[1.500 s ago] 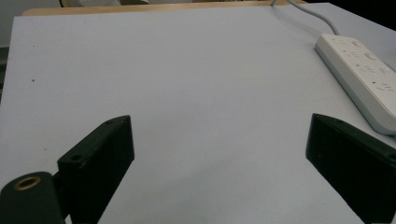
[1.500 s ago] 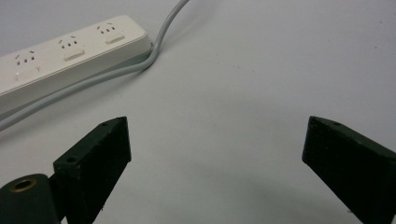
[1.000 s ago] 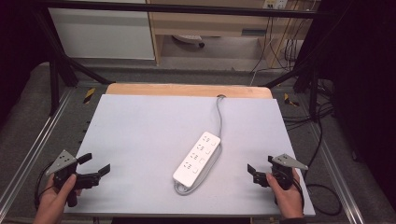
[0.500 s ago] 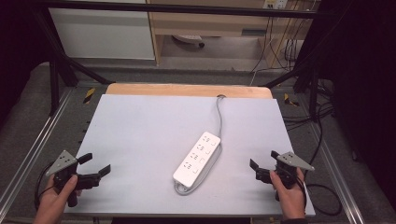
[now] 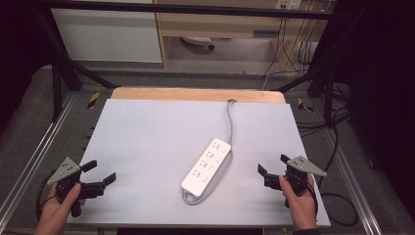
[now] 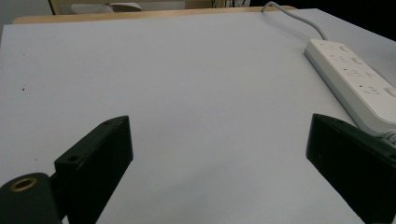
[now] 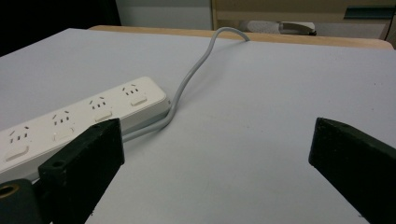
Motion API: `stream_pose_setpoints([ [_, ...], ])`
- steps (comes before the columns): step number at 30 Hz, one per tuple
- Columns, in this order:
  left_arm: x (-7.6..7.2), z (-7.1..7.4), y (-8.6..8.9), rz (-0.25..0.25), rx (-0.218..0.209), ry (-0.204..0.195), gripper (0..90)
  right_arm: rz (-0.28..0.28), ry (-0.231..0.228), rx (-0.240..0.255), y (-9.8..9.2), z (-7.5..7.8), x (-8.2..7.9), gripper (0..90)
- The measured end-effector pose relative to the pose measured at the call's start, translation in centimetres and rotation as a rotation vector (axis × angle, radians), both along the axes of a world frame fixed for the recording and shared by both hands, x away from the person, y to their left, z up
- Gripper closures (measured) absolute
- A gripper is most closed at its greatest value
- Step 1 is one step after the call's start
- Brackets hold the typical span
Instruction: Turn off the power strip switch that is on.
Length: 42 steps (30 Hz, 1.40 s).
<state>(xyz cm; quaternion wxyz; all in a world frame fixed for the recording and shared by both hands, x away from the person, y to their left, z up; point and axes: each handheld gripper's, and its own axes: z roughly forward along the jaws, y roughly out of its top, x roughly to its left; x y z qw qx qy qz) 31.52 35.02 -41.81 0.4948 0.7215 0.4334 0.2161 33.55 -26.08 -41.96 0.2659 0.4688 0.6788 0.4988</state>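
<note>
A white power strip lies diagonally at the middle of the grey table, between the left gripper and right gripper, both with jaws spread wide and empty. The right gripper view shows its sockets and switches and the grey cord; no writing is legible.

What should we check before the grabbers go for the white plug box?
1. Left gripper jaws wide apart, holding nothing: ok.
2. Right gripper jaws apart, holding nothing: ok.
3. Power strip lies flat on the grey table, between the two grippers and apart from both: ok.
4. Nothing stands between either gripper and the strip: ok.
5. Grey cord runs to the far edge and curls beside the strip's right side; it may snag: cannot tell.
6. Sockets have no plugs in them: ok.
</note>
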Motion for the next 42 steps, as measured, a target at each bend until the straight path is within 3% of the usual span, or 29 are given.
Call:
stream_pose_setpoints([
  [19, 0.0, 0.0, -0.1, 0.001, 0.001, 0.001, 7.1, 0.052, 0.001, -0.029, 2.5, 0.9, 1.5, 2.8],
  [28, 0.0, -0.1, -0.1, 0.006, 0.003, 0.004, 7.0, 0.086, 0.001, -0.015, 3.4, 1.7, 2.5, 3.6],
  [42, 0.1, -0.1, -0.1, 0.002, 0.0, 0.003, 6.9, 0.131, 0.02, -0.028, 5.9, 1.1, 3.9, 6.2],
])
